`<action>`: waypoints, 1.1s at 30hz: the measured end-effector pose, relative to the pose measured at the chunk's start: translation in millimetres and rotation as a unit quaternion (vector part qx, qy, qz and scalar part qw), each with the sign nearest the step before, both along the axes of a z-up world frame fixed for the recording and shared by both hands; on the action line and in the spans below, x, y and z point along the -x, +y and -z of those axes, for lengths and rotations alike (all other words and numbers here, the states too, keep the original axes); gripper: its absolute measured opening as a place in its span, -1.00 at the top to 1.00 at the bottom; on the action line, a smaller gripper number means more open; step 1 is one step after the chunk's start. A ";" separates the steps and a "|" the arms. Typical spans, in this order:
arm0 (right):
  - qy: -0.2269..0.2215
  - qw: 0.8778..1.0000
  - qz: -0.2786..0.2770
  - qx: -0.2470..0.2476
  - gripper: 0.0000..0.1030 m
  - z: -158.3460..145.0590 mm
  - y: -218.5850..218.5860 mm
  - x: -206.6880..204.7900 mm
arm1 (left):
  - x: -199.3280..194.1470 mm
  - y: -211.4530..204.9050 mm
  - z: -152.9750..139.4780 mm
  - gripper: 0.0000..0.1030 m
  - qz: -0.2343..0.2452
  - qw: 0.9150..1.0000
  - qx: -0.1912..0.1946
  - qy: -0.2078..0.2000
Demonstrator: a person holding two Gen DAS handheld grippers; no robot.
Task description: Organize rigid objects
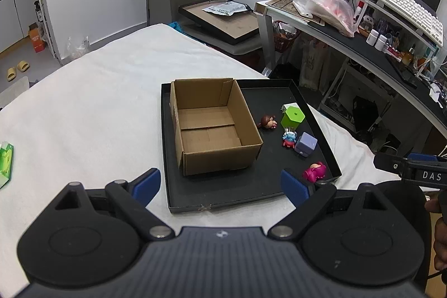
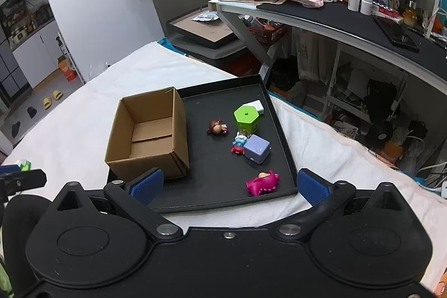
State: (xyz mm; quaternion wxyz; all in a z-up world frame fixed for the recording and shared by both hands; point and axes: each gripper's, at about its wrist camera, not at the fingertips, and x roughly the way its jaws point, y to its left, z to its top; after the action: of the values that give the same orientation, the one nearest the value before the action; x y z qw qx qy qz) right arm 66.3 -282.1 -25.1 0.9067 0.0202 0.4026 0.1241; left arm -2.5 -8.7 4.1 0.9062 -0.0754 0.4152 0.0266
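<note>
An open cardboard box (image 1: 209,127) (image 2: 148,136) stands empty on the left of a black tray (image 1: 223,192) (image 2: 212,183). On the tray's right lie a brown-haired figure (image 1: 268,122) (image 2: 217,127), a green hexagonal container (image 1: 292,116) (image 2: 246,117), a white block (image 2: 255,105), a blue-and-red figure (image 1: 289,138) (image 2: 239,143), a purple cube (image 1: 306,144) (image 2: 257,148) and a pink figure (image 1: 315,171) (image 2: 262,183). My left gripper (image 1: 220,186) is open and empty at the tray's near edge. My right gripper (image 2: 229,186) is open and empty, just short of the pink figure.
The tray sits on a table with a white cloth (image 1: 97,102). A green packet (image 1: 5,161) lies at the cloth's left edge. A cluttered desk (image 2: 349,16) stands to the right and a chair with a flat box (image 1: 223,18) behind the table.
</note>
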 end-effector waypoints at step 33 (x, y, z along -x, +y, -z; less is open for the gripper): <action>-0.002 1.000 0.005 0.000 -1.00 1.0 -2.1 1.4 | -3.3 -2.4 0.3 -0.79 0.011 1.000 -0.003 0.004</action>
State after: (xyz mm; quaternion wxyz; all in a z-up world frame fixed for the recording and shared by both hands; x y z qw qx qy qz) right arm 64.9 -284.3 -26.1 0.9081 0.0222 0.4005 0.1202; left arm 0.7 -11.1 3.9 0.9051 -0.0680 0.4193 0.0187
